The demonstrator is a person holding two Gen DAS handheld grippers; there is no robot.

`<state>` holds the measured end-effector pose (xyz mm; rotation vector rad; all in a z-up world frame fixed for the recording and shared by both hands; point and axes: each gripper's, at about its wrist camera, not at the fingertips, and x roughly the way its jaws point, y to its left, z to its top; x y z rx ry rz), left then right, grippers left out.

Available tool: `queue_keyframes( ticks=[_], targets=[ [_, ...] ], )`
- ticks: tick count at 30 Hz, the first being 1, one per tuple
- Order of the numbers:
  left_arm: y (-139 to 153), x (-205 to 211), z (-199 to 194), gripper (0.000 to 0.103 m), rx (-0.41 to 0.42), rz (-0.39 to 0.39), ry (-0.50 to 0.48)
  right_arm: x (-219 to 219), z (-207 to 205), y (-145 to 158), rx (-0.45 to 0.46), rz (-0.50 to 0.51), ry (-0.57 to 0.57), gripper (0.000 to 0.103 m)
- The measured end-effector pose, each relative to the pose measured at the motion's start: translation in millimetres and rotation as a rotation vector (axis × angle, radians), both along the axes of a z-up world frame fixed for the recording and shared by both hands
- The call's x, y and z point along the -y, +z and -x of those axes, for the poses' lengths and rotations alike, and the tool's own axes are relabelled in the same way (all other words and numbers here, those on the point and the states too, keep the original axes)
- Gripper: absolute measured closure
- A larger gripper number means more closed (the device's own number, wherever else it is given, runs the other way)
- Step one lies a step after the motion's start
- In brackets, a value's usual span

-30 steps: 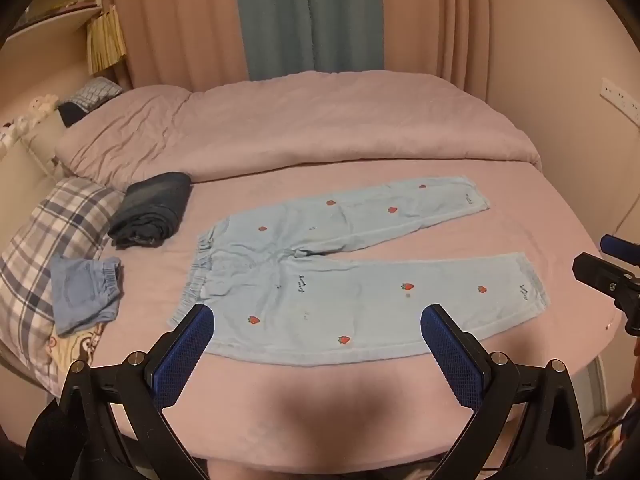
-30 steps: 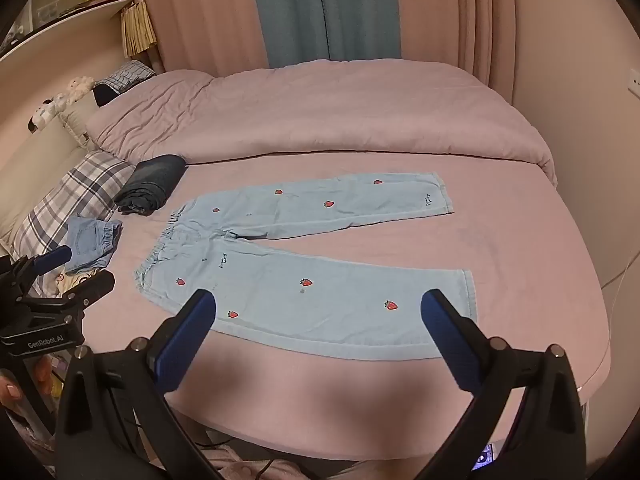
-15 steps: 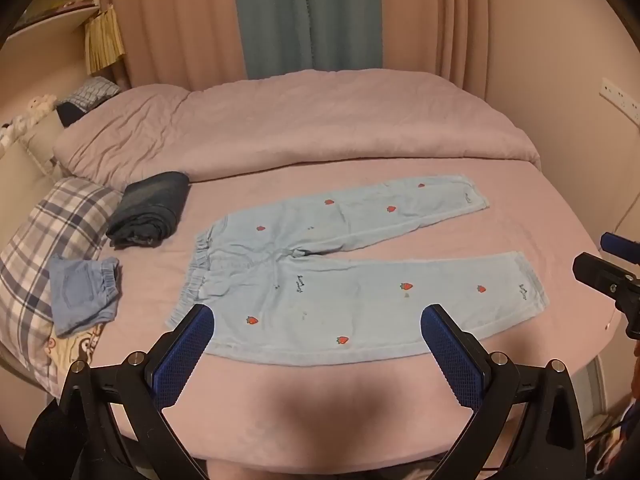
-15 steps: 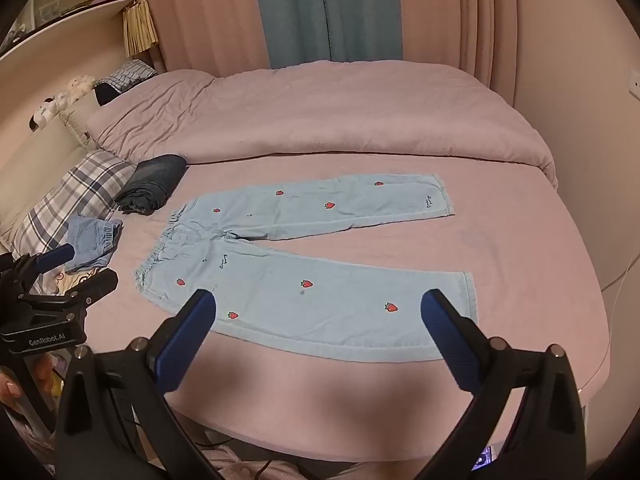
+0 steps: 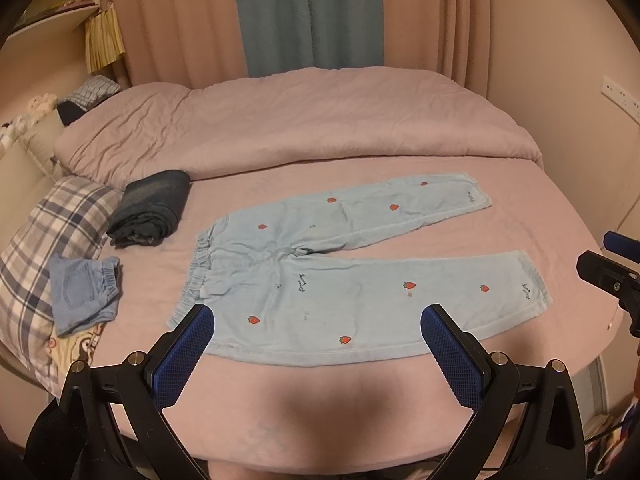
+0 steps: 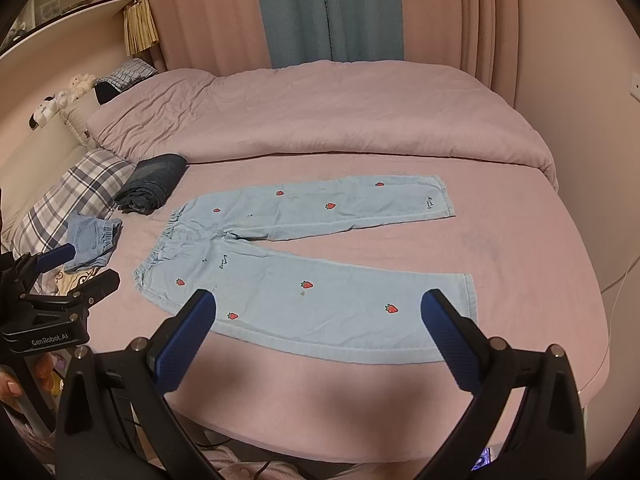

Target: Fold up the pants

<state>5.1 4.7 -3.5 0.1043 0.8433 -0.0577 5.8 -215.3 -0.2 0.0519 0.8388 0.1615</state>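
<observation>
Light blue pants (image 5: 352, 280) with red strawberry prints lie flat on the pink bed, legs spread apart, waistband to the left, cuffs to the right. They also show in the right wrist view (image 6: 304, 264). My left gripper (image 5: 316, 320) is open and empty, held above the near edge of the pants by the waistband side. My right gripper (image 6: 318, 308) is open and empty, held above the near leg. The right gripper shows at the right edge of the left wrist view (image 5: 612, 276); the left gripper shows at the left of the right wrist view (image 6: 52, 300).
Folded dark jeans (image 5: 150, 210) and a small folded blue garment (image 5: 82, 294) lie left of the pants by a plaid pillow (image 5: 44, 240). A pink duvet (image 5: 300, 120) is bunched across the far half of the bed. The bed's near edge (image 5: 320, 440) is just below my grippers.
Both views have drifted slightly; the pants sit a touch higher and farther in the frames. Both grippers stay open and nothing on the bed has moved.
</observation>
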Motion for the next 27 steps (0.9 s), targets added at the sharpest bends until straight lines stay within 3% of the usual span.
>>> queue_keyframes(
  ticks=[27],
  targets=[
    [-5.3,-2.2,-1.9,0.000,-0.008,0.002,0.009,-4.0,0.6,-2.7,-0.006,-0.003,0.003,0.000]
  ],
)
